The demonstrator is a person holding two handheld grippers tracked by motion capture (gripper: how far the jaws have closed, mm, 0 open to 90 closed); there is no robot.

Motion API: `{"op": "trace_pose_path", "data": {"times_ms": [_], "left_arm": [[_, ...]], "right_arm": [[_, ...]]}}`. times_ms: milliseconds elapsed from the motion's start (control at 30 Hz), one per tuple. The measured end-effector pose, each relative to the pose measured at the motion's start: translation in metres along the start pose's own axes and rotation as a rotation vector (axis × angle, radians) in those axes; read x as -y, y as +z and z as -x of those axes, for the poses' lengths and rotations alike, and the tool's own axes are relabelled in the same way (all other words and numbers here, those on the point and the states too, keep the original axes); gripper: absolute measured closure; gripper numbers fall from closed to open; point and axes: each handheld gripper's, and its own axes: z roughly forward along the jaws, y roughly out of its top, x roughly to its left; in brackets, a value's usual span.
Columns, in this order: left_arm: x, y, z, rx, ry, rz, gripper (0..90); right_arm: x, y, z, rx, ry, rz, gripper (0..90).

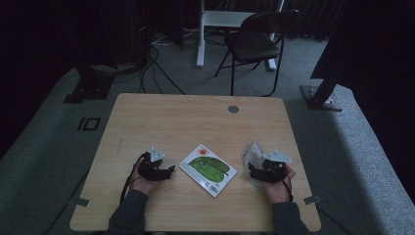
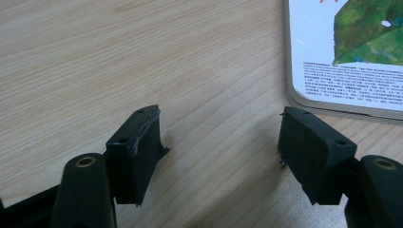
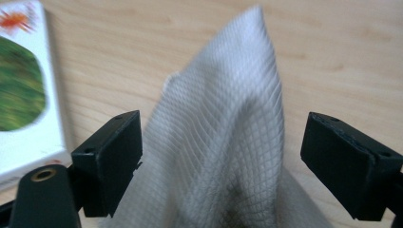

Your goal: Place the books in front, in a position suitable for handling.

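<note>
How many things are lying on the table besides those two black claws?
2: a picture book flat in the middle between the claws, and a white cloth bunched up near the right claw, which stands open around it.

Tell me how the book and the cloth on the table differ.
The book lies flat; the cloth stands bunched up into a peak. The book is a stiff rectangle with a green picture on white; the cloth is soft, plain pale, with a grid weave. The cloth sits between the right gripper's open jaws; the book lies just beyond the left gripper. Both rest on the wooden table.
</note>
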Motion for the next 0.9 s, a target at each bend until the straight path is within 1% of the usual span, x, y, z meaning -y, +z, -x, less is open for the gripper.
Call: {"op": "trace_pose_path", "data": {"times_ms": [67,133,167,267,300,333,367,400,433,467,500,533,633,667,700,800,867,900], "left_arm": [[-0.003,-0.004,0.002,-0.001,0.005,0.023,31.4],[-0.006,-0.008,0.004,0.005,0.020,0.046,30.9],[-0.007,-0.010,0.005,0.012,0.010,0.058,30.8],[-0.012,-0.011,0.006,0.020,0.027,0.058,30.3],[-0.012,-0.011,0.006,0.020,0.027,0.058,30.3],[-0.015,-0.012,0.007,0.025,0.042,0.062,30.3],[-0.017,-0.012,0.008,0.030,0.045,0.062,30.3],[-0.018,-0.011,0.008,0.031,0.051,0.063,30.4],[-0.018,-0.010,0.008,0.041,0.044,0.071,30.6],[-0.018,-0.008,0.007,0.055,0.039,0.067,31.0],[-0.018,-0.008,0.007,0.055,0.039,0.067,31.0],[-0.019,-0.005,0.007,0.055,0.038,0.050,31.0],[-0.021,-0.002,0.007,0.065,0.029,0.057,31.1],[-0.023,-0.001,0.008,0.066,0.032,0.057,31.3],[-0.023,-0.001,0.008,0.066,0.032,0.057,31.4],[-0.029,0.002,0.011,0.066,0.045,0.060,31.8],[-0.032,0.004,0.013,0.077,0.052,0.063,32.2],[-0.032,0.004,0.013,0.077,0.052,0.063,32.3]], "right_arm": [[-0.002,-0.006,-0.001,0.002,-0.006,0.030,13.9],[-0.003,-0.010,-0.002,0.006,-0.010,0.045,15.2],[-0.003,-0.012,-0.003,0.001,-0.013,0.052,16.3],[-0.004,-0.017,-0.008,-0.004,-0.026,0.060,16.6],[-0.004,-0.017,-0.008,-0.004,-0.026,0.060,16.6],[-0.005,-0.019,-0.010,-0.009,-0.032,0.063,16.6],[-0.006,-0.021,-0.015,-0.024,-0.041,0.067,16.6],[-0.006,-0.021,-0.017,-0.030,-0.047,0.066,16.6],[-0.006,-0.021,-0.019,-0.038,-0.051,0.063,16.7],[-0.005,-0.021,-0.021,-0.043,-0.056,0.061,16.6],[-0.005,-0.021,-0.021,-0.043,-0.056,0.061,16.6],[-0.005,-0.020,-0.025,-0.059,-0.060,0.056,16.6],[-0.004,-0.018,-0.033,-0.083,-0.077,0.047,16.6],[-0.004,-0.017,-0.036,-0.091,-0.080,0.045,16.6],[-0.004,-0.017,-0.036,-0.091,-0.080,0.045,16.6],[-0.002,-0.016,-0.046,-0.118,-0.099,0.035,16.7],[-0.001,-0.015,-0.053,-0.131,-0.112,0.027,16.6],[-0.001,-0.015,-0.053,-0.131,-0.112,0.027,16.6]]}}
